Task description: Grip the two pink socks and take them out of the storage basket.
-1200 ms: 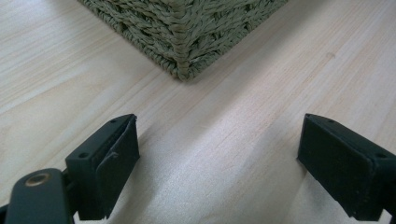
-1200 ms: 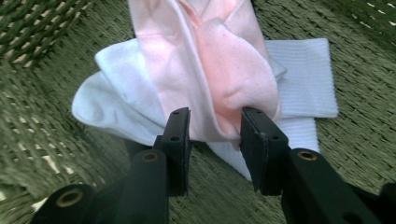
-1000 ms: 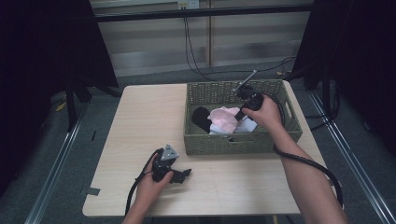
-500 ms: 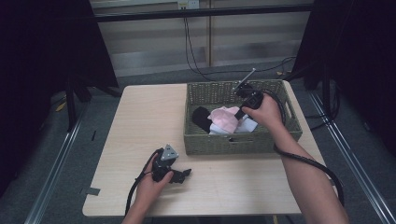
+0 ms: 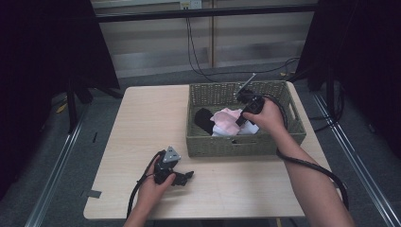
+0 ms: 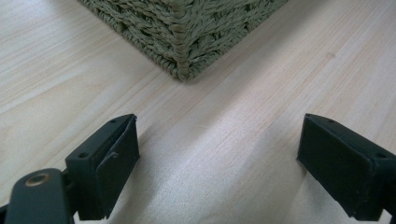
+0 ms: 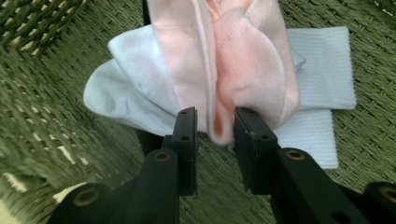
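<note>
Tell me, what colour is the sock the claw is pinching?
Pink sock, seen best in the right gripper view.

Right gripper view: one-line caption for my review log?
Right gripper pinching a fold of pink cotton sock over white socks inside the green wicker basket.

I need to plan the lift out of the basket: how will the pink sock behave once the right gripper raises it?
Probably floppy: the pink sock is soft knit, bunched into folds where the right gripper pinches it, so its ends should droop. Likely light, being thin fabric. It lies on the white socks in the wicker basket and might drag one along.
</note>
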Available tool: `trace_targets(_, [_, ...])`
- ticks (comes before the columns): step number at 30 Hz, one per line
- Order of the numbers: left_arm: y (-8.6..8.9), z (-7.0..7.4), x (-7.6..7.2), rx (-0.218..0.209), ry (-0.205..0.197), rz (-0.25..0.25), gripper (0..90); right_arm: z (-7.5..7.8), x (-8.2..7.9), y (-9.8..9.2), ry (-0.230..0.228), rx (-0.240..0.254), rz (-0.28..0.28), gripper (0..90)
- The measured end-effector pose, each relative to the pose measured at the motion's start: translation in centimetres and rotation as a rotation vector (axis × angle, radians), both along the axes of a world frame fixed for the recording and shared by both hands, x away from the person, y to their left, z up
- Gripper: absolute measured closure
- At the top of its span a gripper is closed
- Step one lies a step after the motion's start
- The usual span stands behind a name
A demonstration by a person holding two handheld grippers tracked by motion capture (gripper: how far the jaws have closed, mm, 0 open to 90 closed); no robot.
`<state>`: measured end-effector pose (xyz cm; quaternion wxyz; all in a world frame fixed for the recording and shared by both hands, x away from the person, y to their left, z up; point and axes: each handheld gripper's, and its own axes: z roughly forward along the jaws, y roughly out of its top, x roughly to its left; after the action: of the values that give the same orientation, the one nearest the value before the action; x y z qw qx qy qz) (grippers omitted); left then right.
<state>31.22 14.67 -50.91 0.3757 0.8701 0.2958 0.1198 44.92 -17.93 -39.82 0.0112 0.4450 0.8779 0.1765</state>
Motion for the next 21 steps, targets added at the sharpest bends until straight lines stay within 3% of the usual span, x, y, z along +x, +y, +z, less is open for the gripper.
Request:
trace_targets(3, [0.0, 0.0, 0.0, -0.001, 0.002, 0.000, 12.0, -0.2, 0.1, 0.0, 0.006, -0.013, -0.001, 83.4])
trace_targets(6, [0.0, 0.0, 0.0, 0.000, 0.000, 0.000, 12.0, 0.4, 0.1, -0.3, -0.008, -0.003, -0.001, 85.6])
trace_targets(9, [0.0, 0.0, 0.0, 0.000, 0.005, -0.003, 12.0, 1.0, 0.1, -0.7, -0.004, 0.005, -0.015, 84.3])
trace_targets(12, [0.0, 0.0, 0.0, 0.002, 0.003, -0.002, 12.0, 1.1, 0.0, -1.0, -0.008, 0.010, -0.012, 73.7])
trace_targets(16, [0.0, 0.0, 0.0, 0.000, 0.005, -0.003, 12.0, 1.1, 0.1, -1.2, -0.019, 0.022, -0.032, 70.4])
trace_targets(21, [0.0, 0.0, 0.0, 0.001, 0.004, -0.003, 11.9, 0.4, 0.5, -1.0, -0.005, 0.011, -0.015, 70.8])
